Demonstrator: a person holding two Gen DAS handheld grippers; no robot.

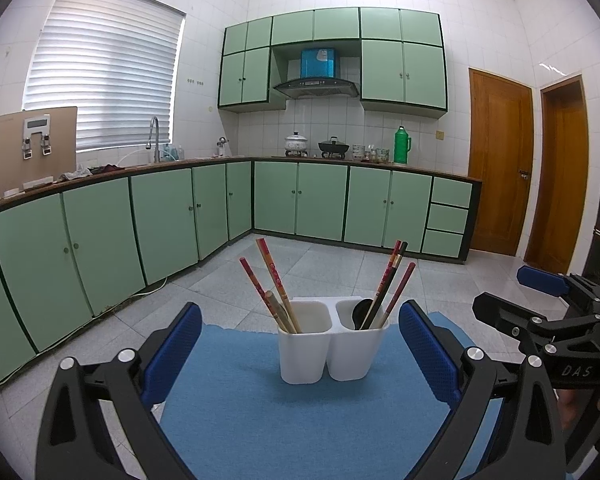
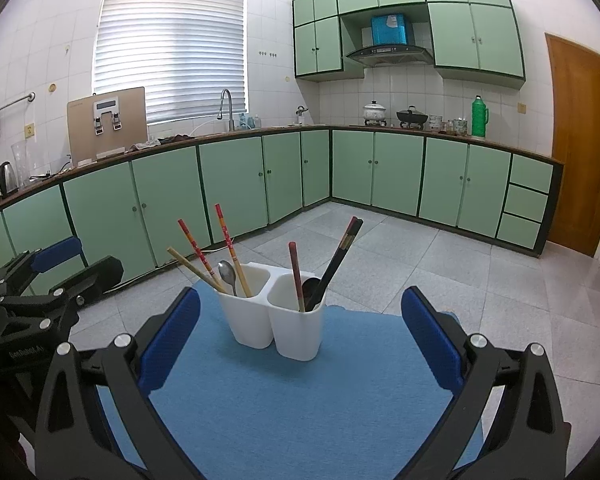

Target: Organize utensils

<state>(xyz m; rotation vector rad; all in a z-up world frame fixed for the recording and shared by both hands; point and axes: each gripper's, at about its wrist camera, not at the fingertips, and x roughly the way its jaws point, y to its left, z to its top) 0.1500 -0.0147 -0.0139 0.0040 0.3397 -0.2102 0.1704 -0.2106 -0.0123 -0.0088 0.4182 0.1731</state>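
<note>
The white two-cup utensil holder (image 1: pixel 332 340) stands on the blue mat (image 1: pixel 300 420), straight ahead of both grippers and a little beyond their fingertips. Seen from the right gripper (image 2: pixel 300 332), the cup on its left carries three light and red chopsticks (image 2: pixel 228 248) plus a metal spoon (image 2: pixel 228 274); the cup on its right carries a red chopstick (image 2: pixel 296 276), a dark pair (image 2: pixel 340 256) and a black spoon (image 2: pixel 310 288). Everything leans outward against the rims, nothing upright.

The sorting looks unfinished to me, since spoons and chopsticks share both cups. The risk is plain enough: the holder seems light and top-heavy with those long sticks fanned out, so a finger catching one stick on the way in could lever the whole thing over, or drag its neighbours out too. The sticks are thin and crossed, easy to pinch two at once.

The left gripper (image 1: pixel 300 340) is spread wide, gripping nothing and touching nothing, its blue pads (image 1: pixel 180 344) flanking the holder from short of it. The right gripper is equally wide, empty, and hangs clear of the mat.
</note>
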